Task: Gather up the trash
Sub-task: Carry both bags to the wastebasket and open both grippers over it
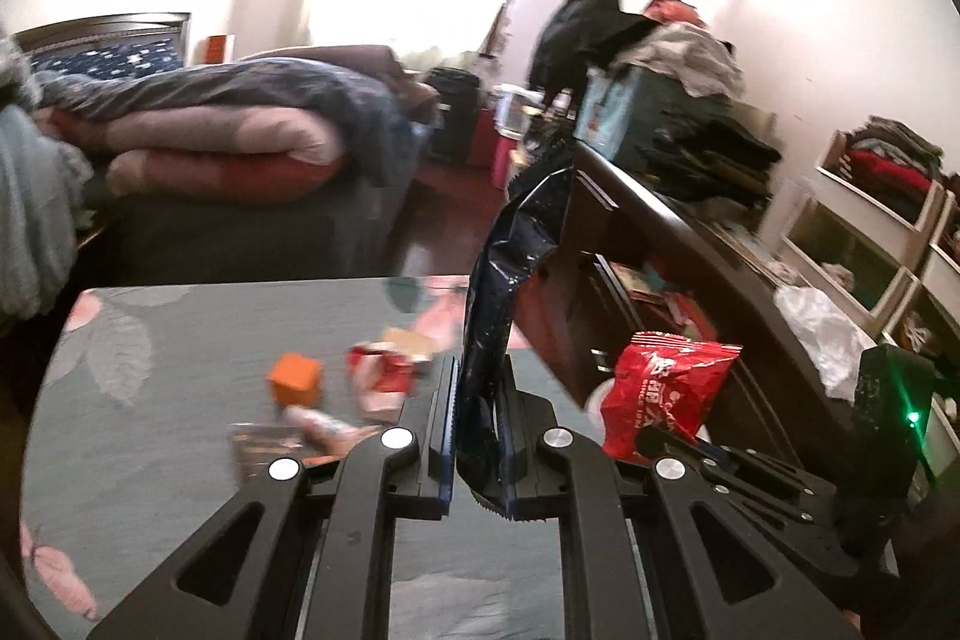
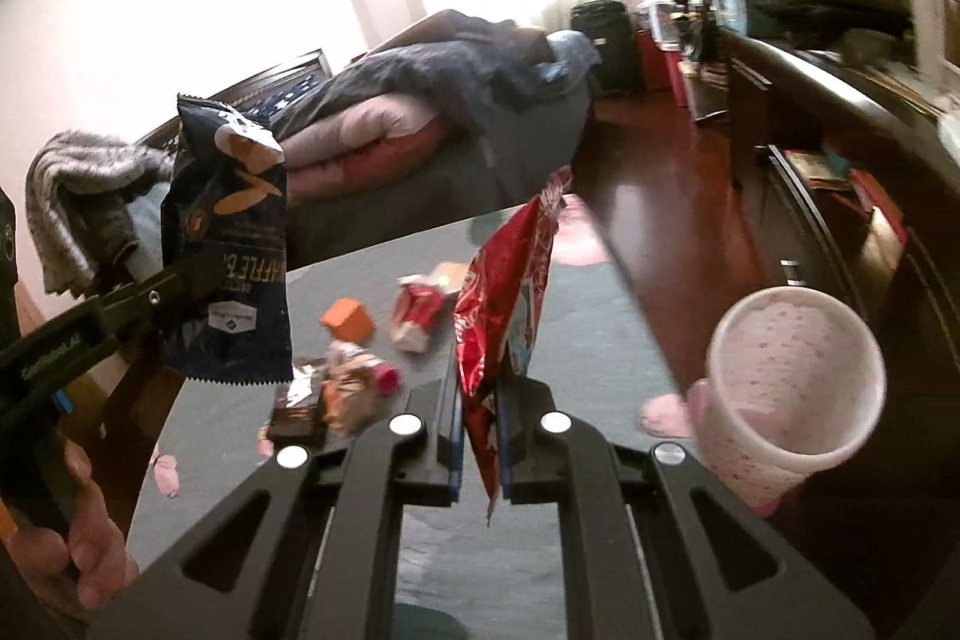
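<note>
My left gripper (image 1: 478, 370) is shut on a dark blue snack wrapper (image 1: 510, 280) that stands up between its pads; the right wrist view shows the same wrapper (image 2: 231, 250) held at the left. My right gripper (image 2: 480, 382) is shut on a red snack bag (image 2: 504, 292), which shows at the right in the left wrist view as a crumpled red bag (image 1: 666, 388). More trash lies on the grey floral table (image 1: 180, 400): an orange cube (image 1: 296, 377), a red-and-white wrapper (image 1: 384, 376) and a small pile of wrappers (image 2: 330, 388). A pale pink bin (image 2: 786, 388) stands open beside the table at the right.
A bed with heaped quilts (image 1: 240, 124) lies beyond the table. A dark dresser (image 1: 690, 244) piled with clothes runs along the right wall, with shelves of folded clothes (image 1: 888, 196) past it. A hand (image 2: 90, 538) holds the left gripper's handle.
</note>
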A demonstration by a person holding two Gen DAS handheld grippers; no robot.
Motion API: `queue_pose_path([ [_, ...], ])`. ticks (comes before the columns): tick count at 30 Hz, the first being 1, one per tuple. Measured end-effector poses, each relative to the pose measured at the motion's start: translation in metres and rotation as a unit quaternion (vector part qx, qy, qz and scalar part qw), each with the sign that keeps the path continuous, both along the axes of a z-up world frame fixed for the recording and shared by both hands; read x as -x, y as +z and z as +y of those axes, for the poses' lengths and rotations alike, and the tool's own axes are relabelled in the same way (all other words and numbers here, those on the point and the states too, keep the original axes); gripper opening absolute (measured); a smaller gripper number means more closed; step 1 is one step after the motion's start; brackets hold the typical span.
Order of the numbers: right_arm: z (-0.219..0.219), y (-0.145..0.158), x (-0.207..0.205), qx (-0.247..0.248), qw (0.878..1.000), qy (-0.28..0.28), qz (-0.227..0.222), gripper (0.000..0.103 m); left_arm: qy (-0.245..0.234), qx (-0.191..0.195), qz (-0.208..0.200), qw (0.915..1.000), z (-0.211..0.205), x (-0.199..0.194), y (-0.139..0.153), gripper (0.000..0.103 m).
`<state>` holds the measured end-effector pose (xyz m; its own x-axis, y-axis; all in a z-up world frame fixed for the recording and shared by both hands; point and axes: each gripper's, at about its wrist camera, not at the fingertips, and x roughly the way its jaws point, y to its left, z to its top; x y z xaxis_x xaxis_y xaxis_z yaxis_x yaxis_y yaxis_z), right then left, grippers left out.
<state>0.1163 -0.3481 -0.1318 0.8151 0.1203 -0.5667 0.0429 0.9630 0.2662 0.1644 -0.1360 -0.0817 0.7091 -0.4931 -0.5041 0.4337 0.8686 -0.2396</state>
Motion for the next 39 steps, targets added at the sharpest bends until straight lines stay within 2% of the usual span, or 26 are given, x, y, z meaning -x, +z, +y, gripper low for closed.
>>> queue_pose_path([
  [7,-0.063,-0.009,0.016,0.001,0.998,-0.064,0.002,0.01,-0.063,-0.007,0.008,0.998,-0.069,-0.007,-0.006,0.012],
  [15,-0.135,-0.034,0.02,-0.007,0.991,-0.135,0.023,0.01,-0.129,-0.03,0.029,0.9908,-0.156,-0.024,-0.029,0.012],
  [25,-0.195,-0.071,0.013,-0.022,0.981,-0.188,0.052,0.01,-0.179,-0.062,0.052,0.9806,-0.245,-0.045,-0.061,0.012],
  [32,-0.22,-0.097,-0.008,-0.031,0.976,-0.202,0.077,0.01,-0.193,-0.087,0.085,0.9736,-0.284,-0.063,-0.091,0.012],
  [36,-0.23,-0.112,-0.023,-0.035,0.974,-0.206,0.091,0.015,-0.202,-0.097,0.105,0.969,-0.295,-0.073,-0.108,0.012],
  [38,-0.233,-0.12,-0.028,-0.043,0.973,-0.207,0.095,0.027,-0.202,-0.099,0.111,0.9679,-0.297,-0.077,-0.113,0.014],
  [39,-0.234,-0.121,-0.032,-0.043,0.972,-0.209,0.095,0.029,-0.203,-0.1,0.113,0.9676,-0.298,-0.078,-0.115,0.019],
])
